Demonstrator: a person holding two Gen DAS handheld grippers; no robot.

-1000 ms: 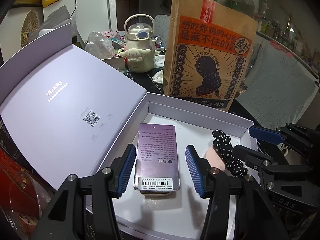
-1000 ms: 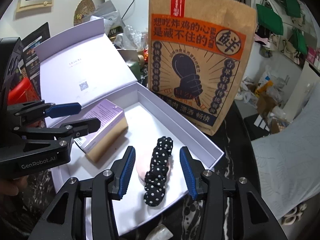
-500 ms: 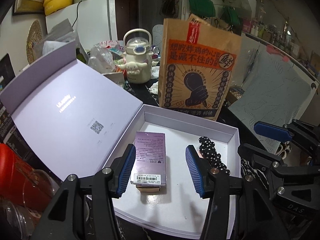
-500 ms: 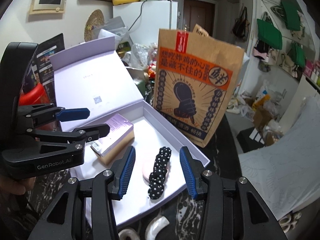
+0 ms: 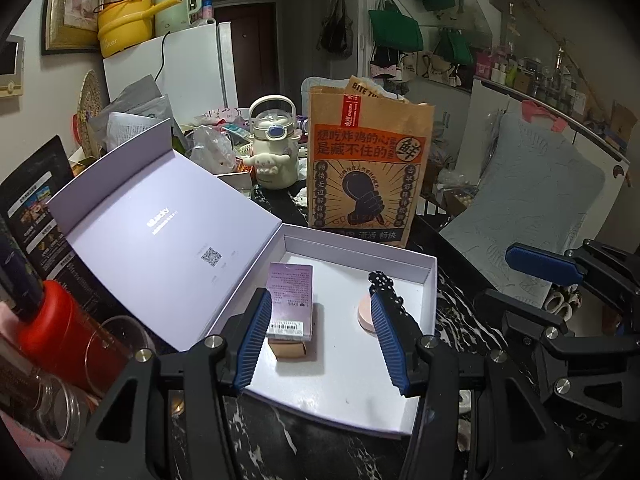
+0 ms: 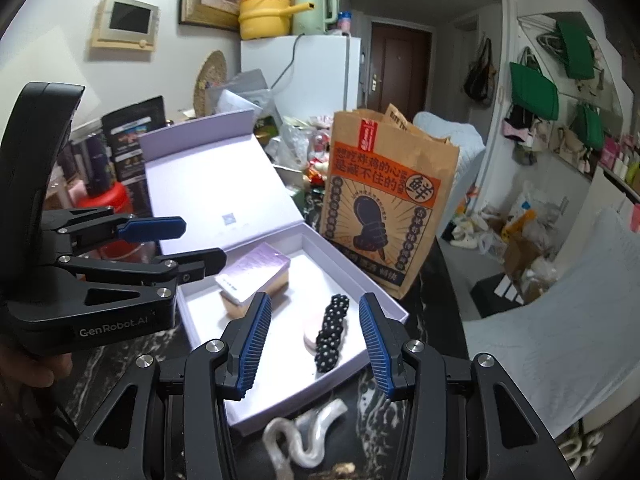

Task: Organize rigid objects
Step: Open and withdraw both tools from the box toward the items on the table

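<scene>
An open white gift box [image 5: 430,280] [image 6: 394,312] lies on the dark marble table with its lilac lid [image 5: 160,228] [image 6: 216,192] flipped back to the left. Inside lie a purple carton [image 5: 290,300] [image 6: 256,274] on a tan block, a black polka-dot hair clip [image 5: 386,286] [image 6: 332,330] and a pink round pad [image 5: 364,314] [image 6: 310,334]. My left gripper [image 5: 320,336] [image 6: 184,246] is open and empty above the box's near edge. My right gripper [image 6: 316,344] [image 5: 520,284] is open and empty, back from the box's near right side.
A brown paper bag [image 5: 370,176] [image 6: 384,204] stands behind the box. A cream kettle [image 5: 274,148] and clutter are farther back. A red canister [image 5: 60,332] and glass jars [image 5: 52,404] stand to the left. A translucent twisted piece [image 6: 304,436] lies on the table before the box.
Both grippers have pulled back and up from the box, open and empty throughout. The carton, clip and pad stay in the box.
</scene>
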